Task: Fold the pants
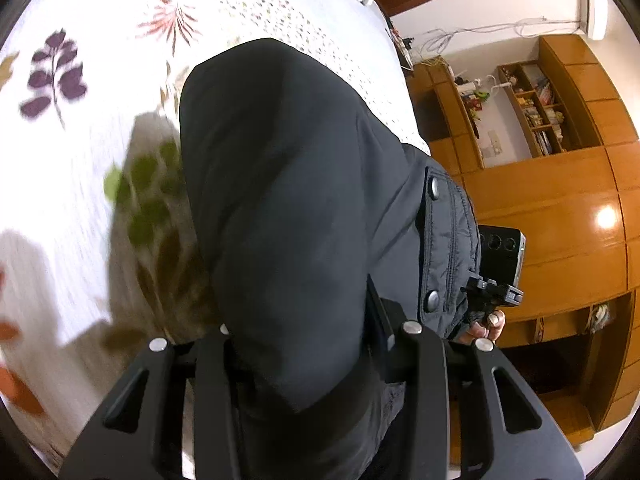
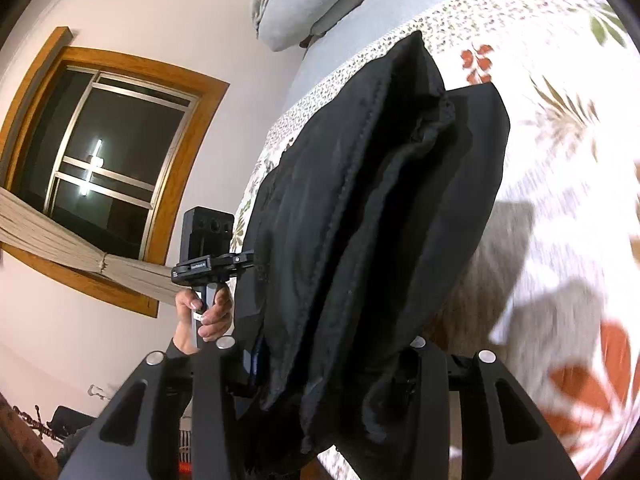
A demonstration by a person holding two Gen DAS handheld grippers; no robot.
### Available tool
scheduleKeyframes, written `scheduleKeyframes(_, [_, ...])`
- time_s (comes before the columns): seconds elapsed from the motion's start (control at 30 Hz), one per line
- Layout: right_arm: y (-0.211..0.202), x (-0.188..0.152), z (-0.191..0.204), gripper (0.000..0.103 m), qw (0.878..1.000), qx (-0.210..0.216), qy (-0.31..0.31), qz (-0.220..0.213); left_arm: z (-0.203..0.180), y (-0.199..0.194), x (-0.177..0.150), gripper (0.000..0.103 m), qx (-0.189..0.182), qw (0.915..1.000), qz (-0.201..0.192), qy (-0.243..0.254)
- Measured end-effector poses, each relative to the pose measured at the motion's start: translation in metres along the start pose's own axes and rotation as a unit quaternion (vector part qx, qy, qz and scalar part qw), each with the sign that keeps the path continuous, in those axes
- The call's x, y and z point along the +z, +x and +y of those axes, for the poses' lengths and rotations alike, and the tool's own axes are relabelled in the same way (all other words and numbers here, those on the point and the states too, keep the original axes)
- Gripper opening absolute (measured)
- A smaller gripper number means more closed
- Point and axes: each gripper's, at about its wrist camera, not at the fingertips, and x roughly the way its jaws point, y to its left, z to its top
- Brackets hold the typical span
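The pants (image 1: 288, 200) are dark, nearly black, and hang lifted above the bed. My left gripper (image 1: 304, 360) is shut on one edge of them, the cloth bunched between its fingers (image 1: 216, 384). My right gripper (image 2: 320, 372) is shut on the other edge of the pants (image 2: 372, 208), which drape in thick folds away from me. The fingertips are hidden by the cloth in both views. The right gripper's body also shows in the left wrist view (image 1: 500, 272), and the left gripper's body in the right wrist view (image 2: 208, 248), each held by a hand.
A white bedspread with leaf prints (image 1: 80, 140) lies under the pants. Grey pillows (image 2: 312, 4) sit at the head of the bed. Wooden cabinets and shelves (image 1: 560, 200) stand to one side, a window with a wooden frame (image 2: 112, 152) to the other.
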Motion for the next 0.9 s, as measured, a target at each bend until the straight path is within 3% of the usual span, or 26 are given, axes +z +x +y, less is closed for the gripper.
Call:
scheduleKeyframes(0.23, [0.03, 0.063, -0.017, 0.043, 1.0, -0.01, 0.004, 0.007, 0.026, 0.002, 0.067, 0.036, 0.015, 0.9998, -0.001, -0.011])
scheduleKeyframes(0.4, [0.045, 0.09, -0.03, 0.043, 1.0, -0.012, 0.012, 0.015, 0.045, 0.005, 0.1, 0.036, 0.026, 0.9994, 0.007, -0.023])
scheduleKeyframes(0.73, [0.053, 0.112, -0.086, 0.043, 0.998, -0.004, 0.062, 0.014, 0.076, 0.016, 0.12, 0.045, 0.013, 0.9985, 0.027, -0.046])
scheduleKeyframes(0.8, [0.053, 0.113, -0.099, 0.048, 0.997, -0.012, 0.072, 0.015, 0.077, 0.023, 0.118, 0.055, 0.015, 0.9983, 0.026, -0.05])
scheduleKeyframes(0.87, [0.056, 0.109, -0.11, 0.065, 0.996, -0.029, 0.085, 0.014, 0.086, 0.027, 0.112, 0.063, 0.016, 0.9979, 0.023, -0.059])
scheduleKeyframes(0.9, [0.055, 0.106, -0.115, 0.066, 0.995, -0.034, 0.089, 0.014, 0.087, 0.025, 0.11, 0.063, 0.009, 0.9981, 0.015, -0.059])
